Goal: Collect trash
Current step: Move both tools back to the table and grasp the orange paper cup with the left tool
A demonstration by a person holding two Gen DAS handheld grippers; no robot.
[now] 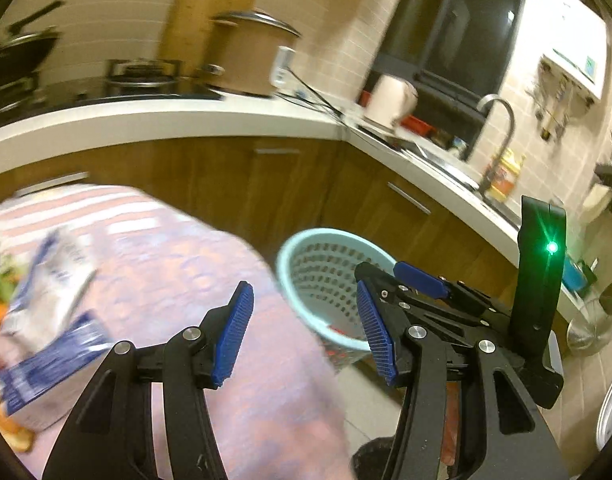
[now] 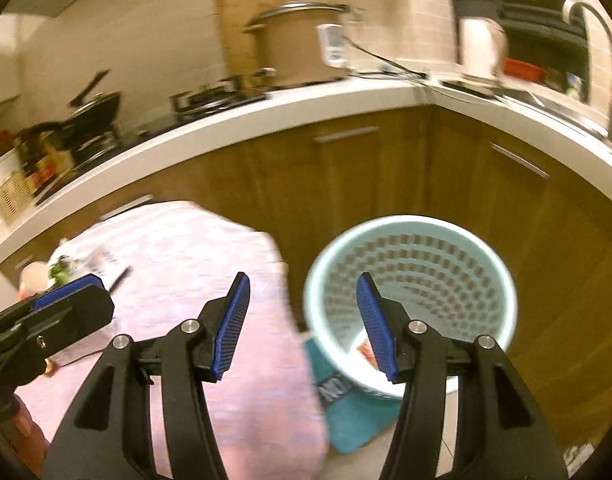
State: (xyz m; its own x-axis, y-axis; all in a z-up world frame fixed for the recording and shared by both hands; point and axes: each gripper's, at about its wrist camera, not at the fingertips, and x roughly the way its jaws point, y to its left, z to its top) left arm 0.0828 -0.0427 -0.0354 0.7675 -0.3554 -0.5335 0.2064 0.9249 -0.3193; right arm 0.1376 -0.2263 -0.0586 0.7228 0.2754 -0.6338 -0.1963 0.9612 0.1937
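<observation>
— So, what do your tongs hold?

— Nothing. My left gripper point(image 1: 304, 330) stands with its blue pads point(image 1: 234, 332) parted and only air between them. My right gripper point(image 2: 304, 326) is the same: jaws apart, nothing clamped.

— Where is the trash from there?

— On my left side. A pile of trash point(image 1: 46, 312) lies on the table with the pink patterned cloth point(image 1: 210, 280), to the left of my left gripper and apart from its fingers. The biggest piece is a blue and white package point(image 1: 58, 364) lying flat, with something green and orange just behind it at the frame's edge. From the right wrist the same heap point(image 2: 82, 264) sits far left on the table, beyond my left gripper's tip.

— And the bin?

— A pale green perforated basket point(image 2: 410, 280) stands on the floor just past the table's edge, against the wooden cabinets point(image 2: 346, 184). My right gripper points at it; its right pad overlaps the basket's inside in the view. A small red and orange scrap point(image 2: 366, 350) lies at its bottom. A teal thing point(image 2: 346, 416) lies on the floor at the basket's foot.

— Any writing you can read?

— No. The package has print, and the teal thing bears pale marks, but blur makes both unreadable.
</observation>
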